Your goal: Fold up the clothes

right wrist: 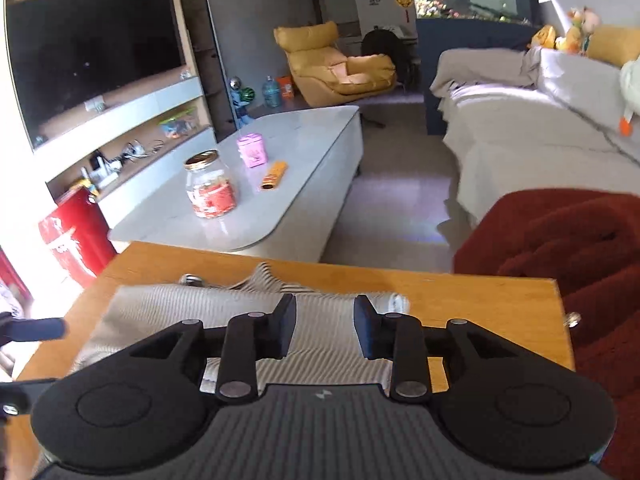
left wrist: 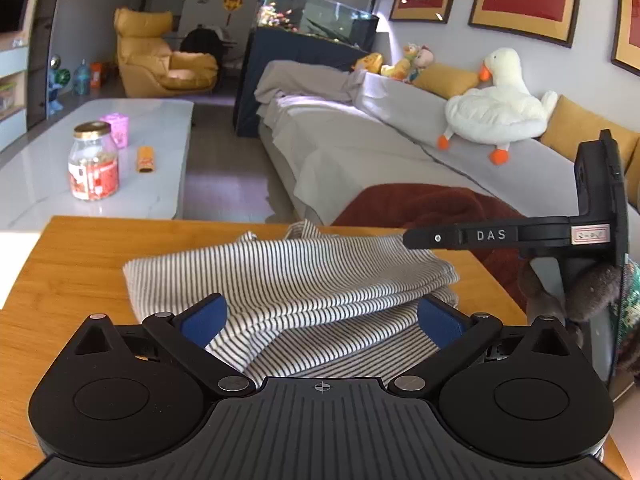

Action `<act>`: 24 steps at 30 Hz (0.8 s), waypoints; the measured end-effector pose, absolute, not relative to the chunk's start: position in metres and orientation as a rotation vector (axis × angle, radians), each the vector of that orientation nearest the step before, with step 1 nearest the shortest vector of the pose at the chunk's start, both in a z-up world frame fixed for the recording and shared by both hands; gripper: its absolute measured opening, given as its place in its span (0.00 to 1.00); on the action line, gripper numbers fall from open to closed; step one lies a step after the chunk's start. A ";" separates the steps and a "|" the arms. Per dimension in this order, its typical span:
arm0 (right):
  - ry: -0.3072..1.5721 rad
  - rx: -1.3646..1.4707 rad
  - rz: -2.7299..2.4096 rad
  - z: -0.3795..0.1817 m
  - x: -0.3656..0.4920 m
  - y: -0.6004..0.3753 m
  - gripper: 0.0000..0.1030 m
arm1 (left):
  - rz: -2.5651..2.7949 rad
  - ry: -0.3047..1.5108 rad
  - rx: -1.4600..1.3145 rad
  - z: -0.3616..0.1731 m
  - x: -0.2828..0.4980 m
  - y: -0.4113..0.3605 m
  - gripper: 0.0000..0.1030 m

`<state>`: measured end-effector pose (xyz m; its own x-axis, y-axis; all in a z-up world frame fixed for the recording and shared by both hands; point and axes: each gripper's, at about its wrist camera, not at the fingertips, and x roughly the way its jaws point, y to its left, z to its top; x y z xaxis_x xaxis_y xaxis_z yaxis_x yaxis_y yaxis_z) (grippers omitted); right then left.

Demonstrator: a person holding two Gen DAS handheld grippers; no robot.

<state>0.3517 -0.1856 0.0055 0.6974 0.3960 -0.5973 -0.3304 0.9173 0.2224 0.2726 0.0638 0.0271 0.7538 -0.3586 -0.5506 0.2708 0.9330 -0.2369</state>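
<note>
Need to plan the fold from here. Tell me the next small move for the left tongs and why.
Probably close the left tongs on the fabric between them. They stand wide open around the near edge of the striped garment, which lies partly folded in layers on the wooden table. The right tongs hover open over the cloth, gripping nothing, so no fold can begin yet.

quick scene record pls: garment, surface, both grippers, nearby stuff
garment: striped shirt, partly folded in layers
surface: wooden table
left gripper: jaws wide open around the shirt's near edge, nothing clamped
right gripper: jaws open over the shirt, nothing held; view blurred
beside table: red blanket
behind: white coffee table with glass jar, pink box
fold state: unfinished, edges uneven
</note>
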 end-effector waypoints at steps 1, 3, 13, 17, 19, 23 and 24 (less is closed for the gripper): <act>0.734 0.103 0.393 -0.005 0.353 -0.185 0.30 | -0.328 0.656 -0.135 0.016 0.278 0.064 1.00; 0.805 0.096 0.372 -0.025 0.354 -0.182 0.30 | -0.295 0.694 -0.097 -0.006 0.285 0.069 1.00; 0.703 -0.062 0.454 0.013 0.358 -0.146 0.33 | -0.378 0.647 -0.106 -0.003 0.285 0.089 1.00; 0.663 -0.082 0.486 0.020 0.385 -0.120 0.32 | -0.408 0.637 -0.122 0.003 0.291 0.089 1.00; 0.702 -0.060 0.553 0.017 0.400 -0.104 0.24 | -0.422 0.633 -0.130 0.007 0.293 0.089 1.00; 0.880 0.054 0.695 0.001 0.429 -0.070 0.24 | -0.452 0.623 -0.146 0.013 0.299 0.088 1.00; 0.935 0.092 0.723 -0.005 0.436 -0.062 0.24 | -0.452 0.623 -0.150 0.012 0.299 0.089 1.00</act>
<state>0.4363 -0.0618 -0.0046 0.3799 0.6034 -0.7012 -0.5270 0.7641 0.3720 0.2994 0.0890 0.0119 0.7188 -0.4513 -0.5289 0.3624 0.8924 -0.2689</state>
